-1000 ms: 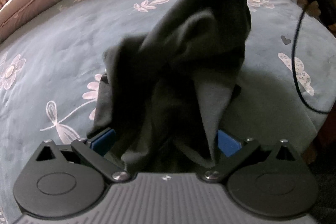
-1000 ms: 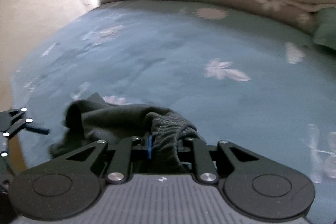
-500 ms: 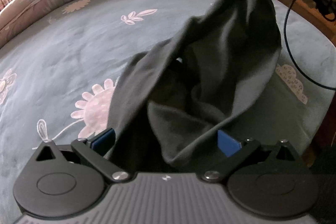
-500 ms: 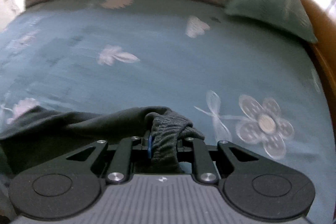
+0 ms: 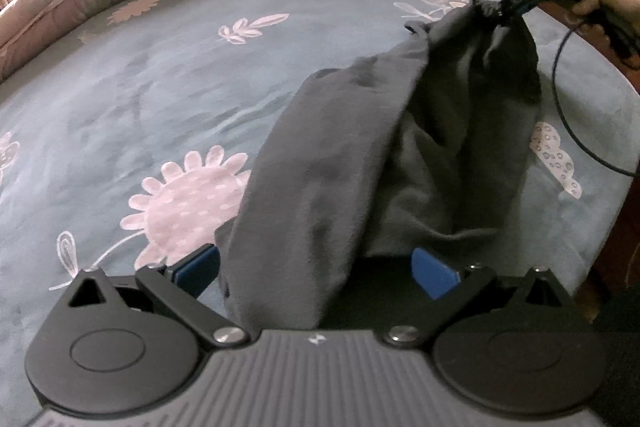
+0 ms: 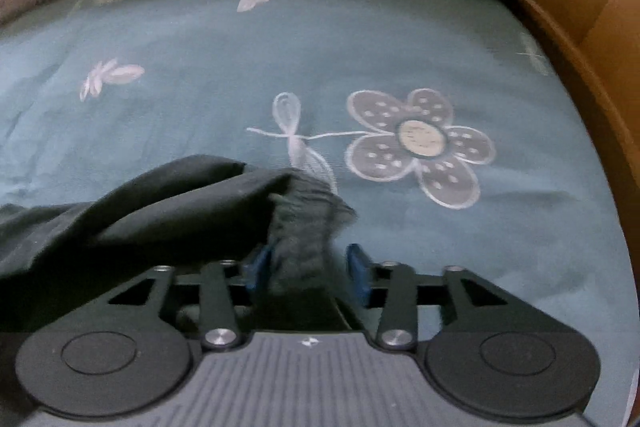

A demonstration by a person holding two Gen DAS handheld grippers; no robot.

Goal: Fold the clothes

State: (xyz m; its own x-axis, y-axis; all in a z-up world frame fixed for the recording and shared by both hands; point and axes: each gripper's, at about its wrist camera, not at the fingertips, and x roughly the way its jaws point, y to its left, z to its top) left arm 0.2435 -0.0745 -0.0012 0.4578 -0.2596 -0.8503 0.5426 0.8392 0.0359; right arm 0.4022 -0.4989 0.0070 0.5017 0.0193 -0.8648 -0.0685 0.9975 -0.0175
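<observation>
The dark garment is hanging over the bed, draping between both grippers. Right gripper jaws have just been opening, its ribbed waistband sitting loose between them; left gripper jaws are sitting wide apart around the cloth.

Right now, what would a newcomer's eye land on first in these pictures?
First, the dark grey garment strung across the blue flowered bedspread, from the left tool to the right tool near the wooden bed frame. Then the right tool's jaws, just opened, with the ribbed hem loose between them.
</observation>
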